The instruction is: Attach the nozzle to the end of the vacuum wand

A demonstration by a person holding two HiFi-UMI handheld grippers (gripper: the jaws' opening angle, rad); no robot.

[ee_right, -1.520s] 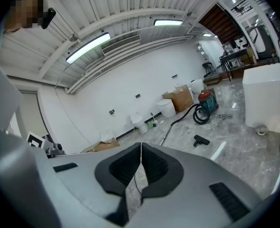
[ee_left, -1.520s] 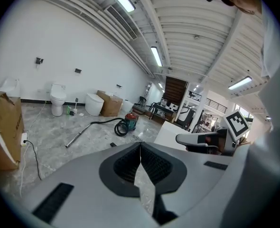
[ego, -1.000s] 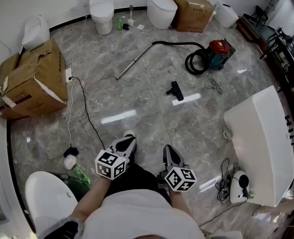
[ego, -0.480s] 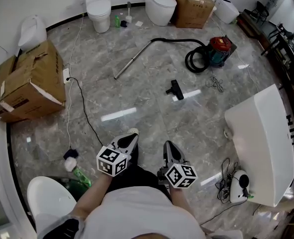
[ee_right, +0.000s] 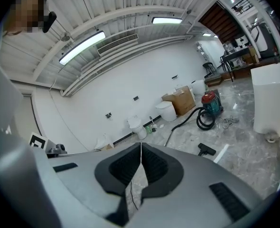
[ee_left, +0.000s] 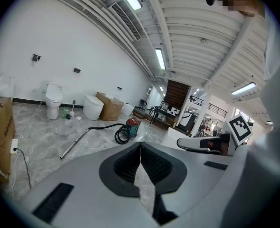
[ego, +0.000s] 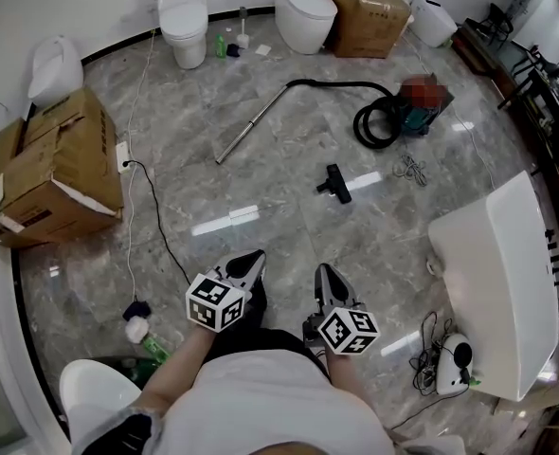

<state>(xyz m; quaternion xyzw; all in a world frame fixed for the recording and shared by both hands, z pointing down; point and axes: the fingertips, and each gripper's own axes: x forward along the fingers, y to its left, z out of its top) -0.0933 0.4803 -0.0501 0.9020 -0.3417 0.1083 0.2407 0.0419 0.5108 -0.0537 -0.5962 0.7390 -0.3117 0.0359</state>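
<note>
1. The grey marble floor point(ego: 261, 207) lies between the person and the vacuum parts. The job looks to be at its approach step, with nothing picked up yet.
2. A torn cardboard box point(ego: 57, 169) sits at the left with its flaps partly lifted; what is in it cannot be seen. A second carton point(ego: 360, 8) stands by the back wall, closed, with pale items lying on top.
3. The red-and-teal vacuum canister point(ego: 422, 98), blurred here, stands to the right, its black hose point(ego: 379, 121) coiled just beside it and running on to the wand.
4. The metal wand point(ego: 251, 121) lies flat on the floor, its free end bare and pointing toward the torn box.
5. The left gripper point(ego: 253, 257) and the right gripper point(ego: 325, 273) are held side by side low before the person. Each has its jaws pressed together with nothing between them.
6. The black nozzle point(ego: 334, 182) lies alone on the floor, well apart from the wand's free end, between the person and the canister. The next move likely calls for closing in, parting one claw to lift the nozzle and the other to steady the wand's end.
</note>
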